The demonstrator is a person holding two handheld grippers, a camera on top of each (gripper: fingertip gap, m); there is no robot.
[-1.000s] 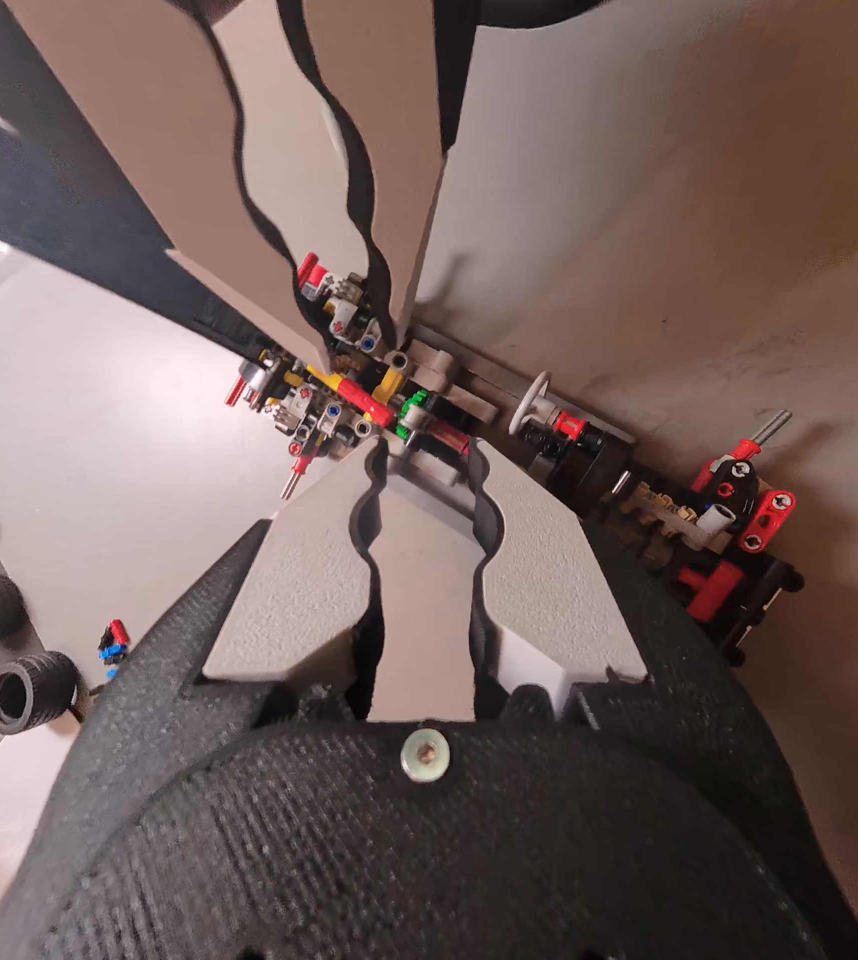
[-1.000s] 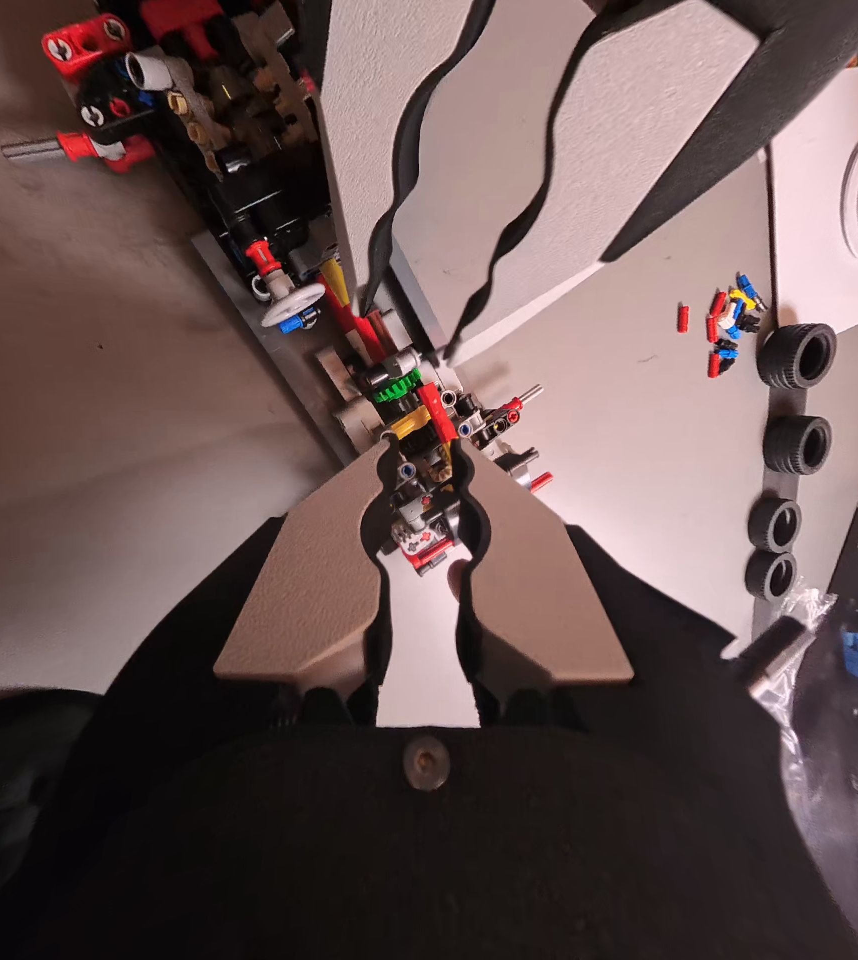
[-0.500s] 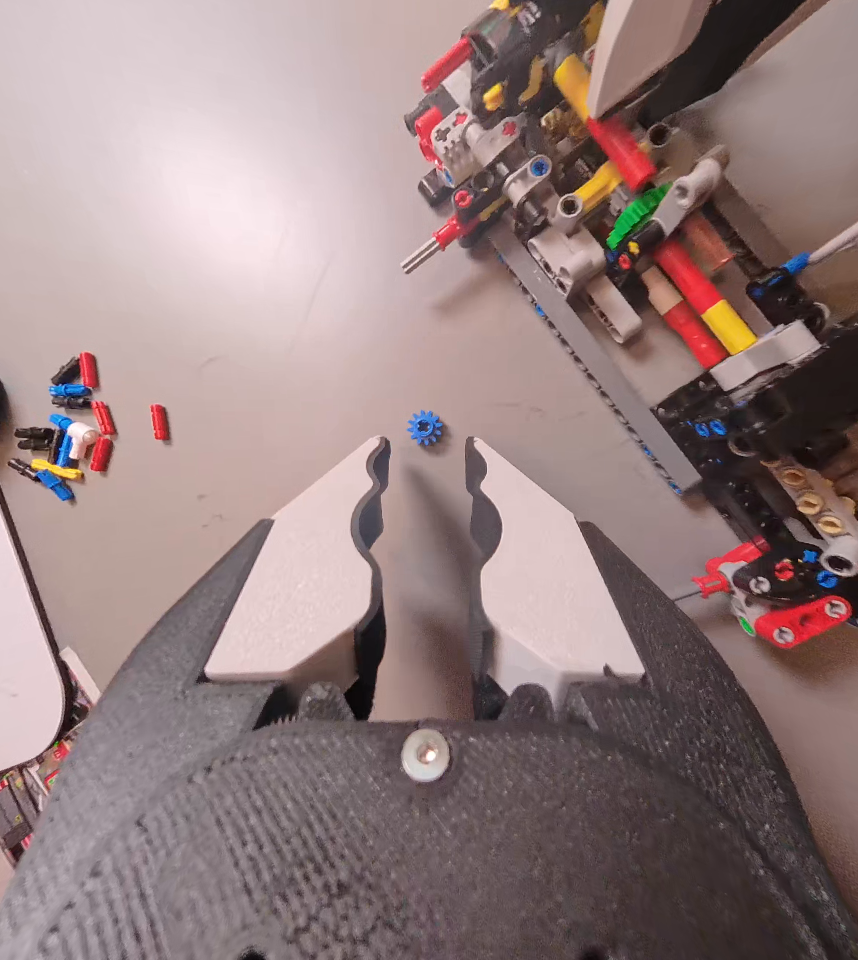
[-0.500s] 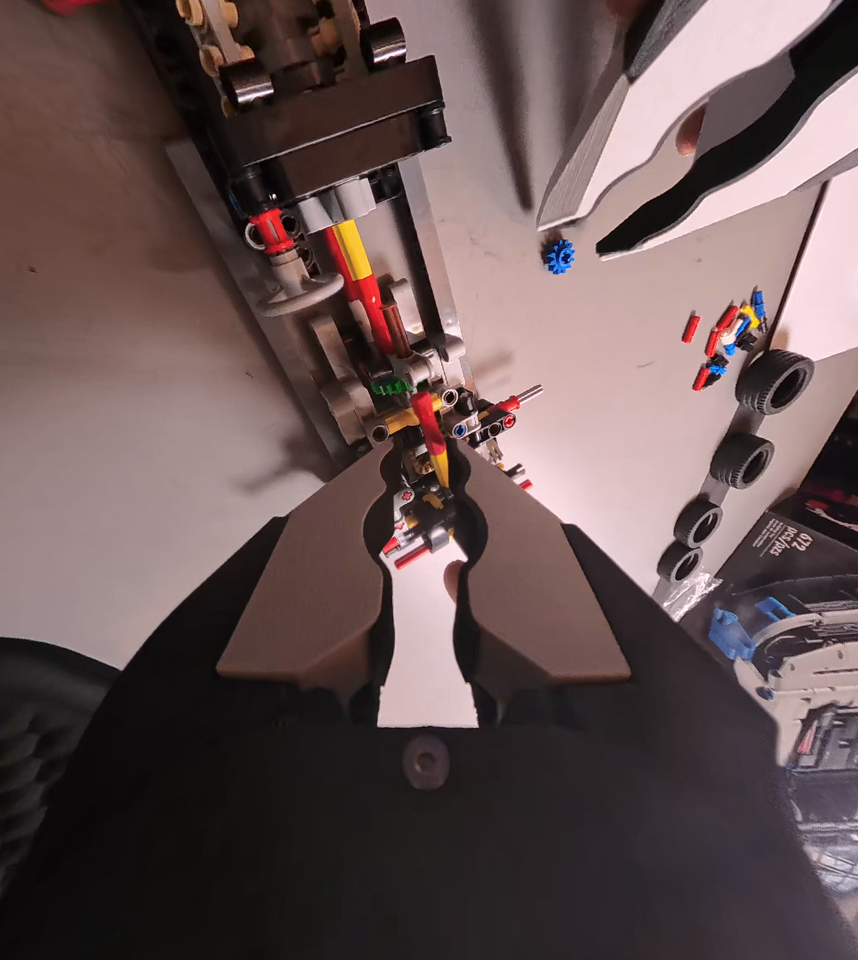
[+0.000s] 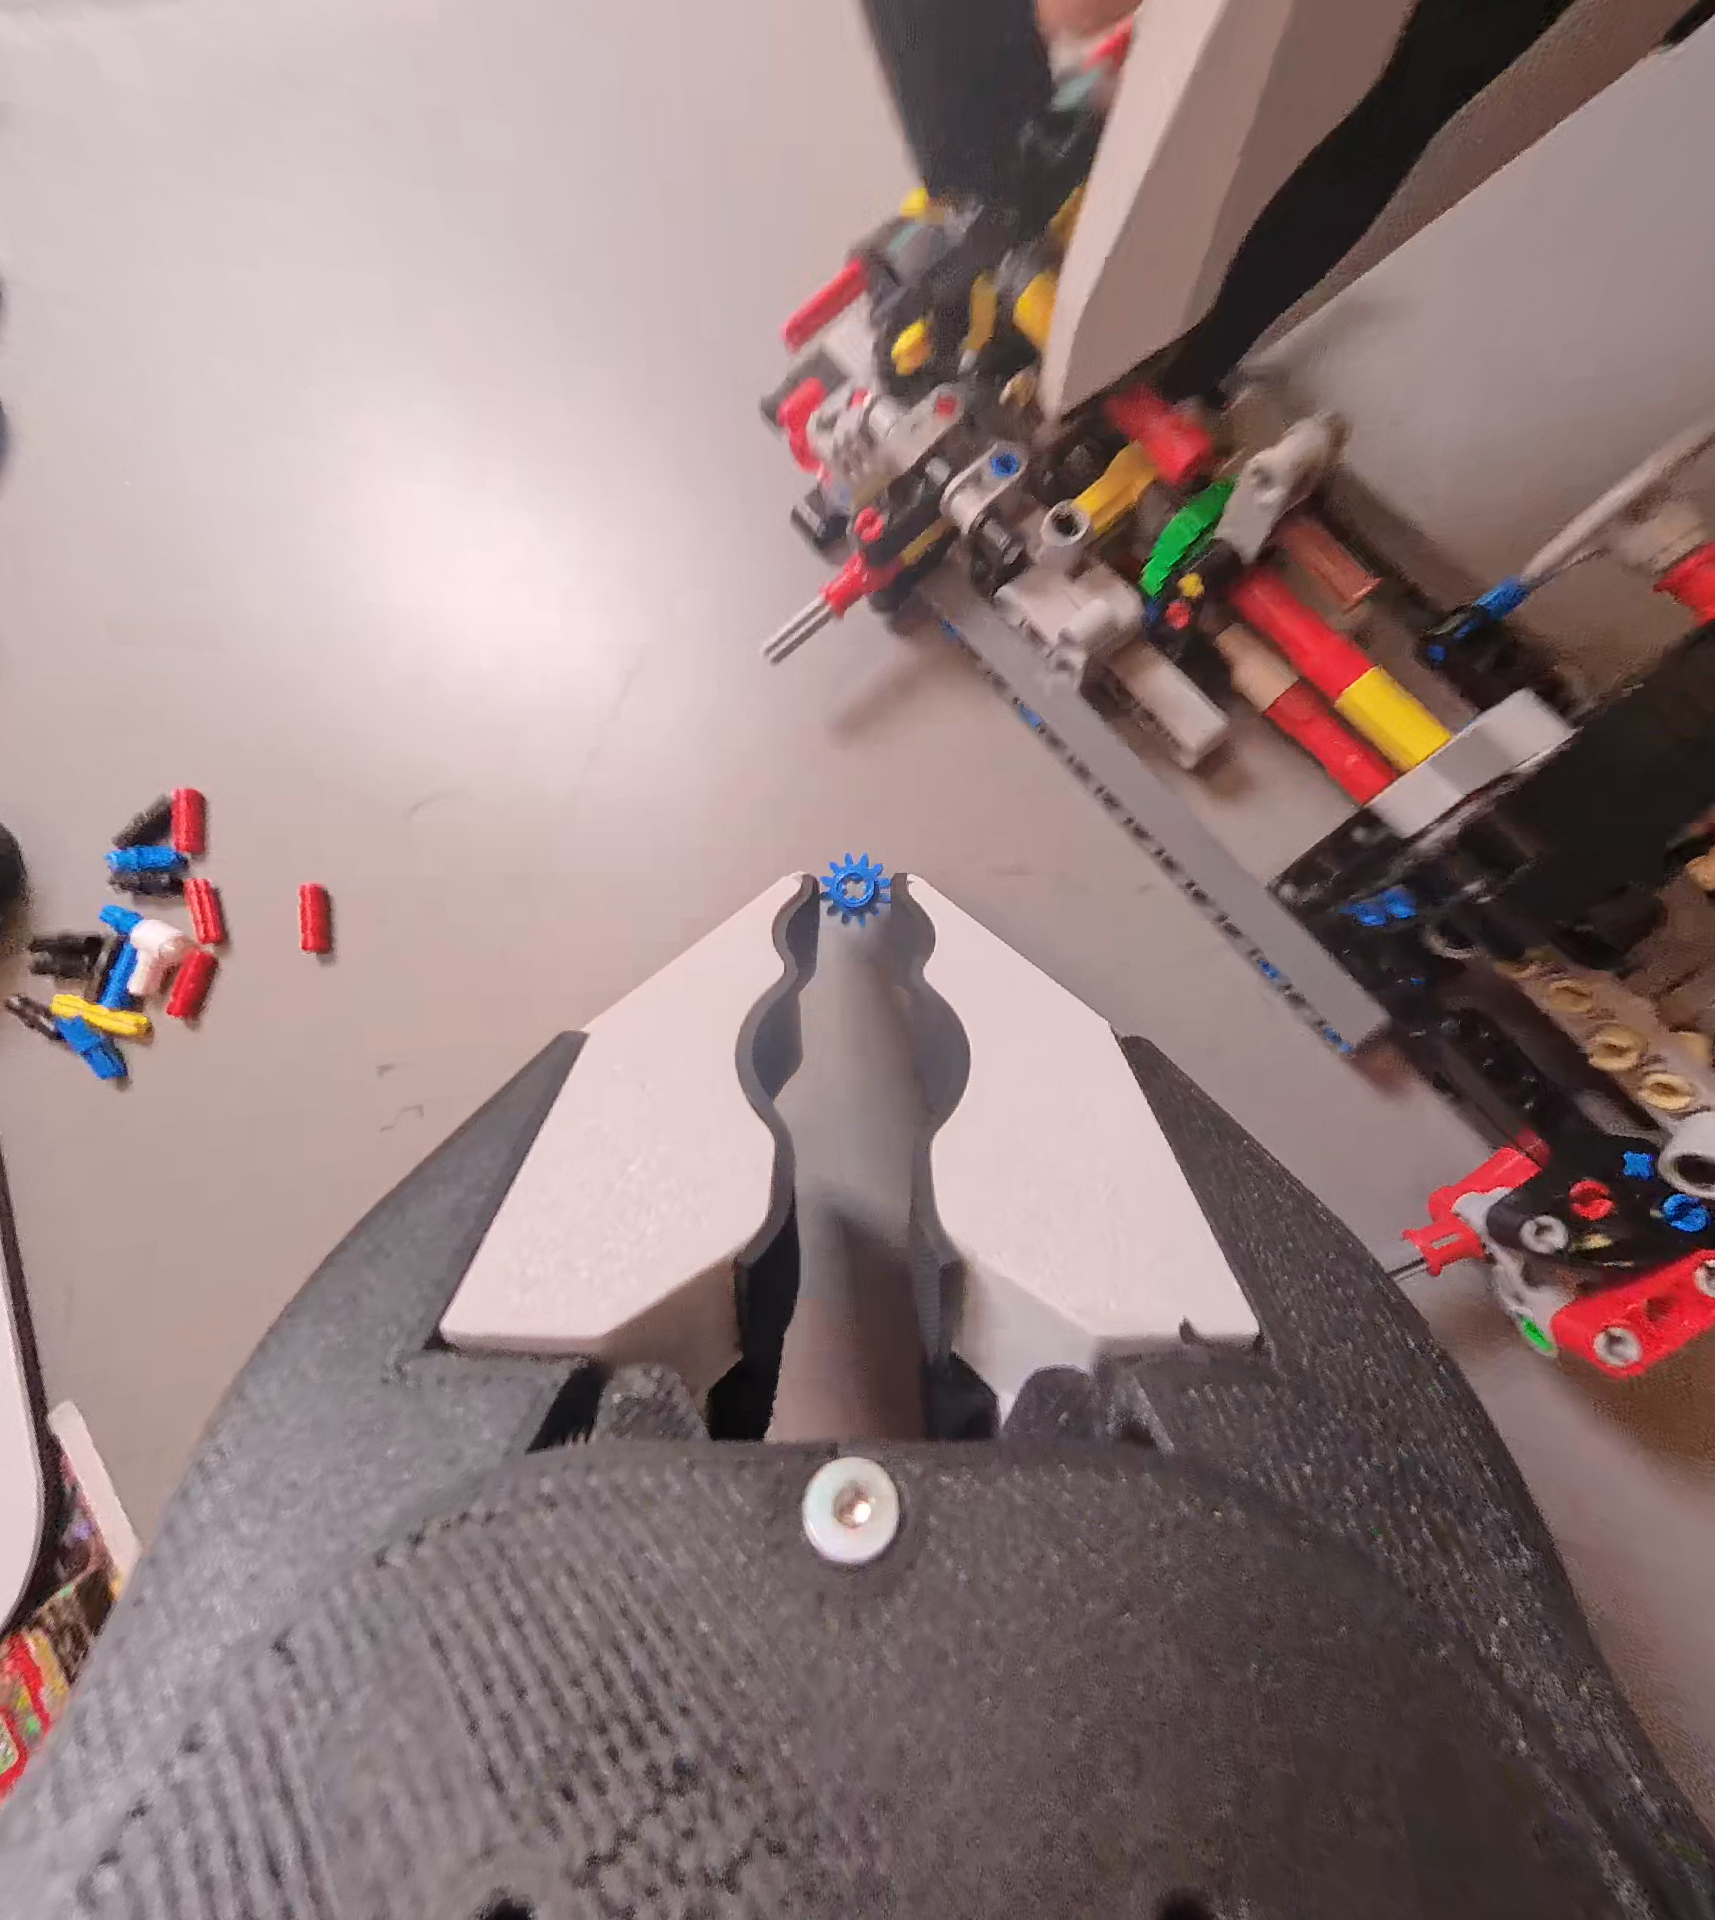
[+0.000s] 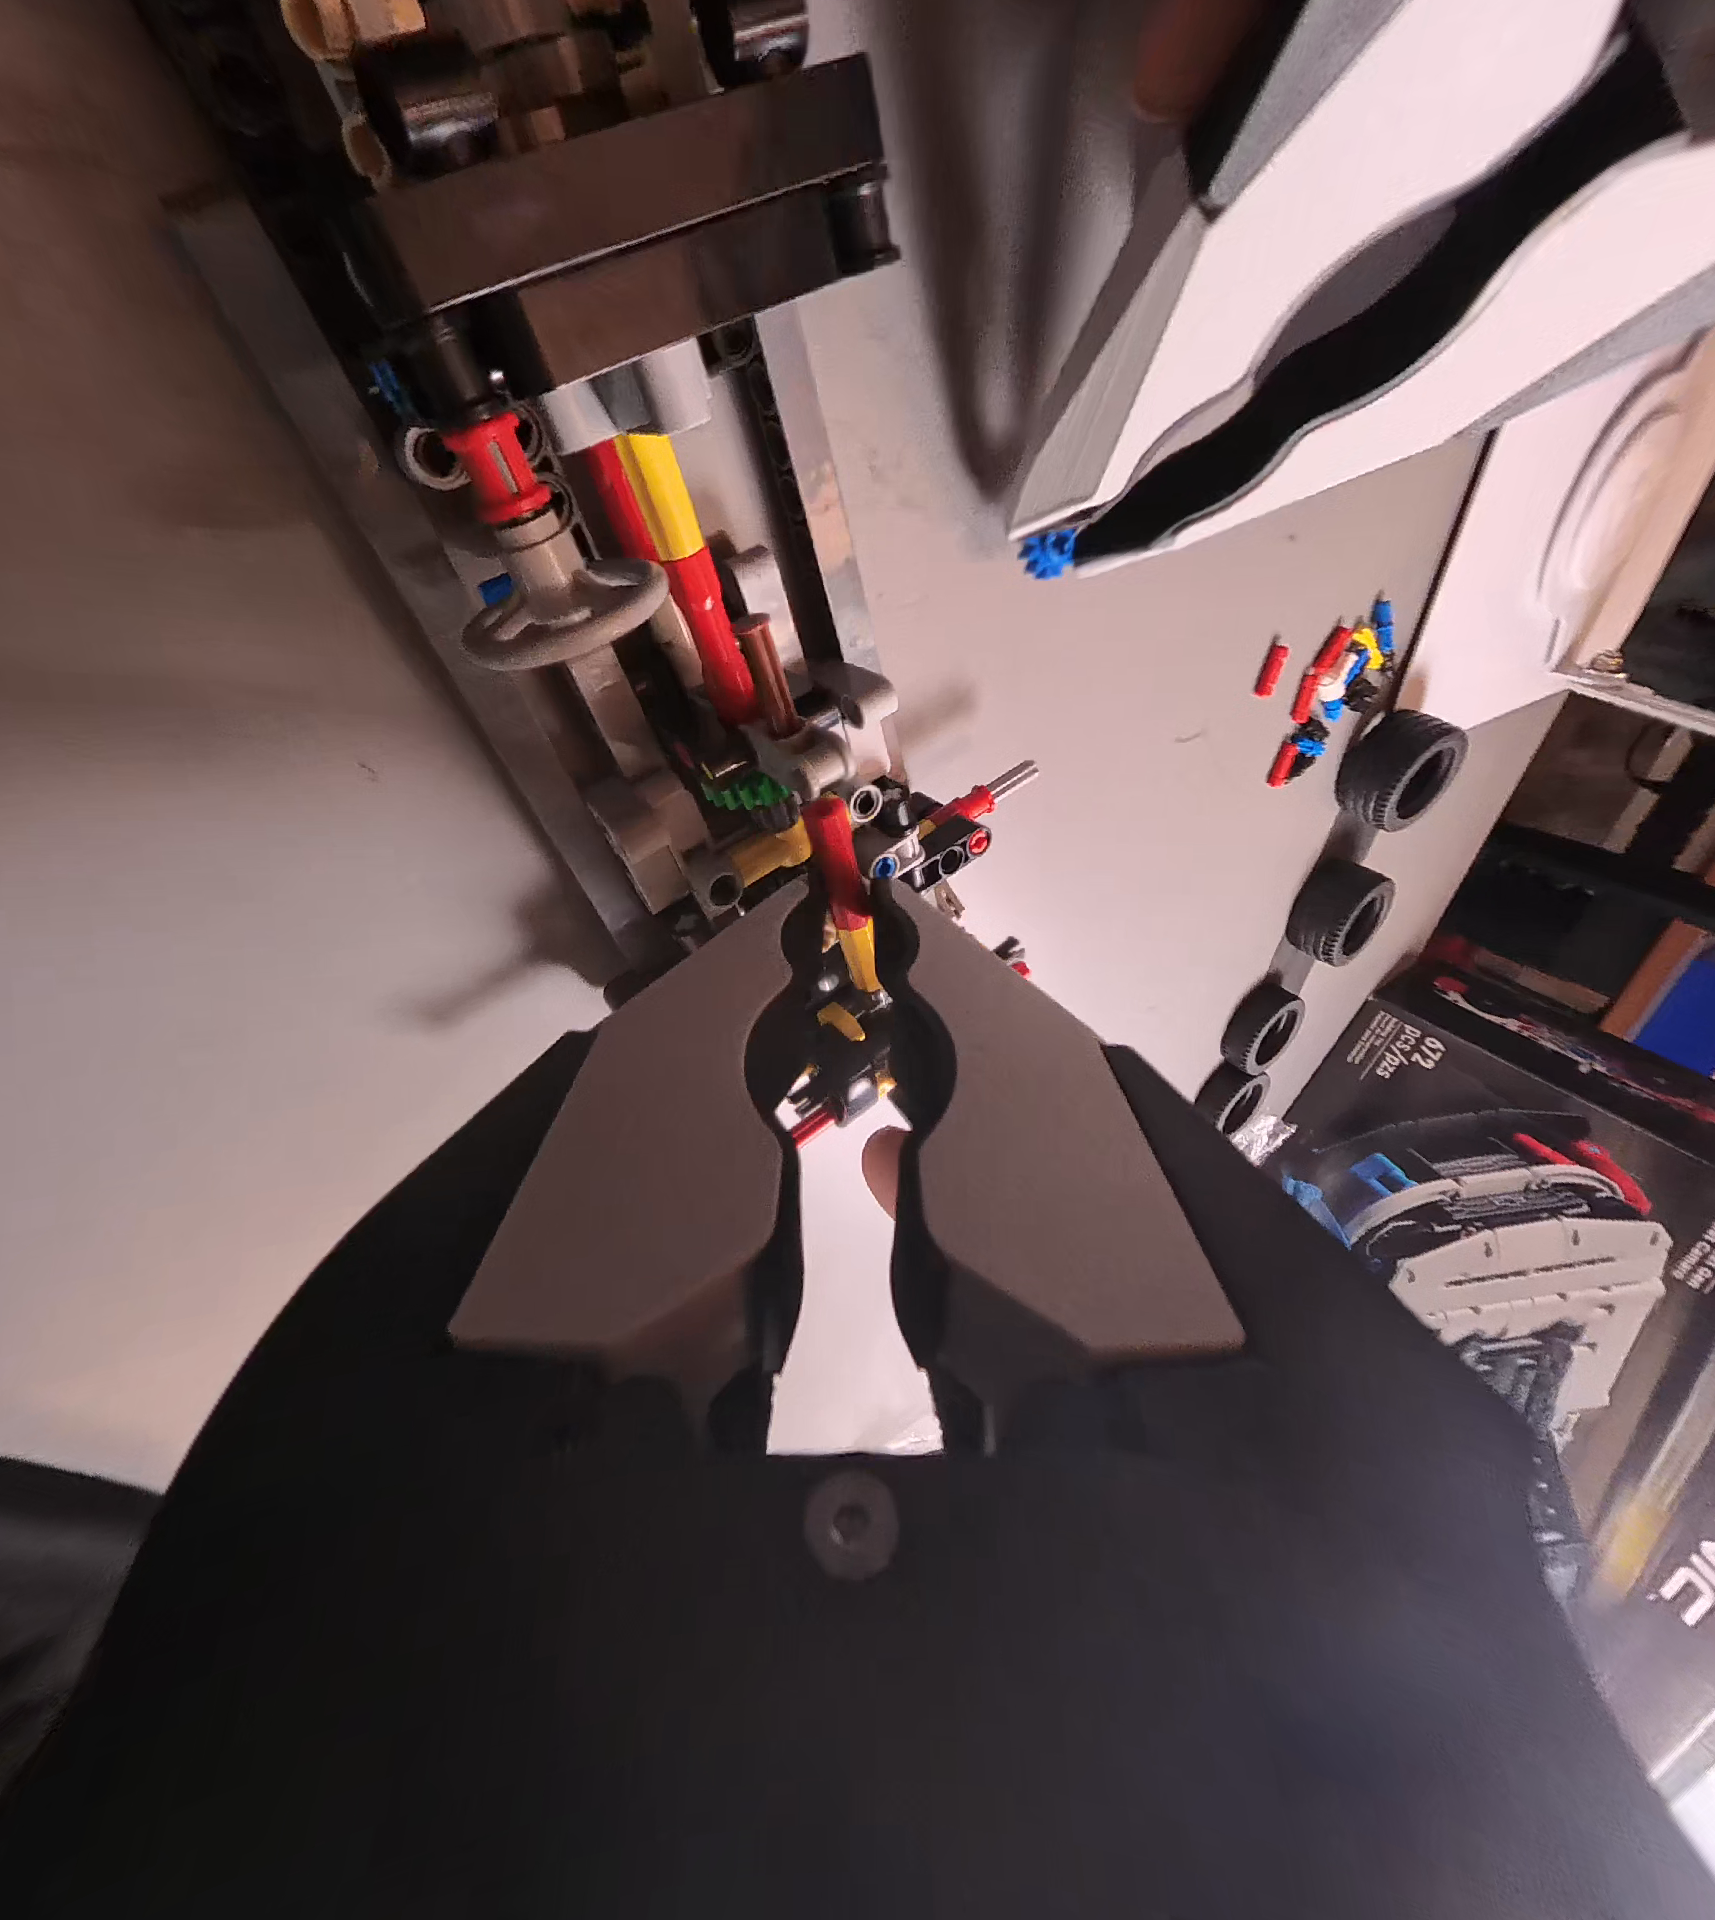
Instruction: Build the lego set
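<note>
Left claw [image 5: 855,902] has closed since half a second ago, tips now pinching the small blue gear [image 5: 854,896] it was only framing on the table [image 5: 479,436]; pick looks done, next it goes to the chassis [image 5: 1185,623] at 2 o'clock. Right claw [image 6: 851,914] stays clamped on the chassis front end. One gear, four black tyres [image 6: 1404,769] at right view's 3 o'clock, one pin pile [image 5: 120,935]
</note>
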